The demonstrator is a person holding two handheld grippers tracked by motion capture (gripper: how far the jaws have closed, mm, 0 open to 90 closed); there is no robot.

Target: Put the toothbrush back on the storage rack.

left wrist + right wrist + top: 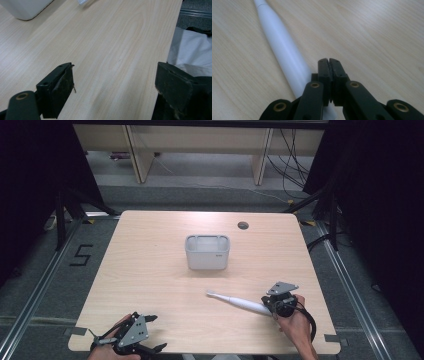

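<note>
A white electric toothbrush (240,302) lies flat on the pale wood worktop (150,270), slim neck and small brush head pointing left, thicker smooth handle at the right gripper (329,62), whose fingers are pressed together beside it, empty. The left gripper (115,82) has its fingers spread wide, holding nothing

The toothbrush's (284,50) butt end is hidden under the right tool (329,62).

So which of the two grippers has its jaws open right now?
The left gripper, near the table's front left corner: its jaws stand wide apart over bare wood. The right gripper, beside the white toothbrush, has its jaws pressed together.
</note>
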